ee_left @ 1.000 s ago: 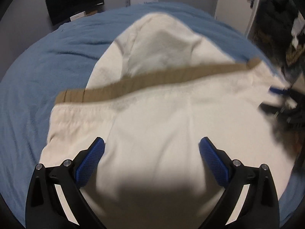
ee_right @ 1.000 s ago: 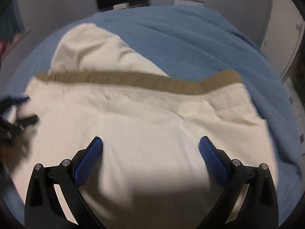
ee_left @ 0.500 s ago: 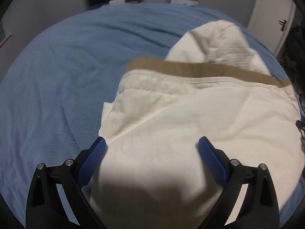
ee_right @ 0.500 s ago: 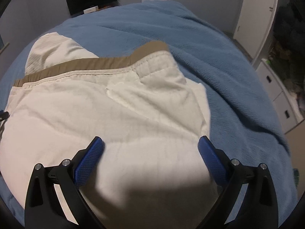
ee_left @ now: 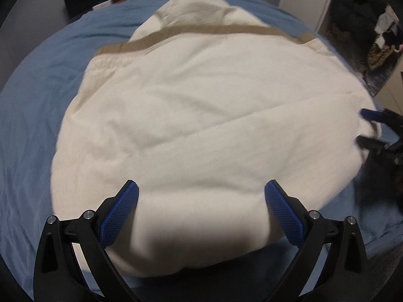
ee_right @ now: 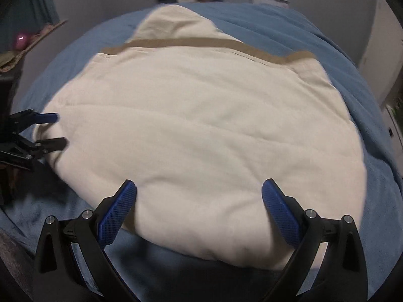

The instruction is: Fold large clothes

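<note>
**Left wrist and right wrist both over the folded cream garment**

Left wrist view: the left gripper (ee_left: 201,198) hangs wide open above the near edge of the cream garment (ee_left: 201,115), blue pads spread and nothing between them. That garment lies folded on the blue bedspread (ee_left: 32,105), its tan hem band (ee_left: 191,34) running across the far side, with what looks like a hood beyond it, though blur makes that hard to call. Over at the garment's right edge, the right gripper (ee_left: 362,127) shows its fingers parted.

Right wrist view now: the right gripper (ee_right: 199,195) is open too, holding nothing, poised over the cream garment (ee_right: 201,125) near its front fold. The left gripper (ee_right: 56,129) sits at the cloth's left edge, jaws apart.
</note>
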`<state>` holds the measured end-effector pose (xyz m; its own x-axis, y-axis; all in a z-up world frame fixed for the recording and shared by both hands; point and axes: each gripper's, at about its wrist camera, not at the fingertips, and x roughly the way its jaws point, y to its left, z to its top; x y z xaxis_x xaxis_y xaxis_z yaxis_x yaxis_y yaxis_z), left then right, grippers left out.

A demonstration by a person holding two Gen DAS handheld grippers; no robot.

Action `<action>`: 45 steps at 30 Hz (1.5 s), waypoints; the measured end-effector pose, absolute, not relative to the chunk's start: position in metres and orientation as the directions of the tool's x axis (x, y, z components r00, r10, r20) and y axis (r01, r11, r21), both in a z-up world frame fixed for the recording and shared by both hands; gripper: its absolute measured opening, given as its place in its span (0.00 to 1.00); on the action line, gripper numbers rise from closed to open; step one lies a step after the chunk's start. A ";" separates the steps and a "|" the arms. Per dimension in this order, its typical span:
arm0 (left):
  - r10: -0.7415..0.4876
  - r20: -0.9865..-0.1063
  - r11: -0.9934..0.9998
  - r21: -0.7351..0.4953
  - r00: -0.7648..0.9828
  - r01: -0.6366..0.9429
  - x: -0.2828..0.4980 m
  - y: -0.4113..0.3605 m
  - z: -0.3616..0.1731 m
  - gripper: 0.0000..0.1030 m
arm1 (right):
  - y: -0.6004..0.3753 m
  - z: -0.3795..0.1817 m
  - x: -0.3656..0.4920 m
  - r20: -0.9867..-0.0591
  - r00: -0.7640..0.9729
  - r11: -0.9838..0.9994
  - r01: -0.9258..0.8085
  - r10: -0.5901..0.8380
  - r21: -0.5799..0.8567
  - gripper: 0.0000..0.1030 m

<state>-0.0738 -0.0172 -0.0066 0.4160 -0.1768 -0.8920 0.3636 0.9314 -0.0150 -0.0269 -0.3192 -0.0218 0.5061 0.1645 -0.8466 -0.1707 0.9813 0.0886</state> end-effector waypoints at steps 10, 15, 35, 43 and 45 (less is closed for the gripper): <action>-0.121 -0.924 0.991 -0.091 0.362 0.098 -0.077 0.043 -0.016 0.95 | -0.420 -0.035 -0.041 -0.898 0.428 0.939 0.256 0.102 0.229 0.93; -0.051 -0.896 0.999 -0.039 0.441 0.036 -0.096 0.046 0.004 0.94 | -0.401 0.001 -0.060 -0.844 0.526 0.936 0.239 0.099 0.259 0.93; -0.116 -0.767 0.971 0.045 0.631 0.233 -0.242 -0.040 0.046 0.94 | -0.293 0.005 -0.172 -0.763 0.646 0.997 0.037 0.029 0.069 0.93; -0.041 -0.856 0.987 0.045 0.515 0.152 -0.221 -0.027 0.014 0.94 | -0.282 -0.008 -0.175 -0.802 0.597 0.998 0.029 0.032 0.061 0.93; -0.050 -0.853 0.988 0.035 0.519 0.152 -0.219 -0.026 0.013 0.94 | -0.285 -0.016 -0.169 -0.817 0.577 0.997 0.054 0.017 0.059 0.93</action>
<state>-0.2194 -0.0263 0.0133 0.5194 -0.0496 -0.8531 0.1522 0.9877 0.0353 -0.1690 -0.2851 -0.0165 0.5769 0.0173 -0.8166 0.0537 0.9968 0.0591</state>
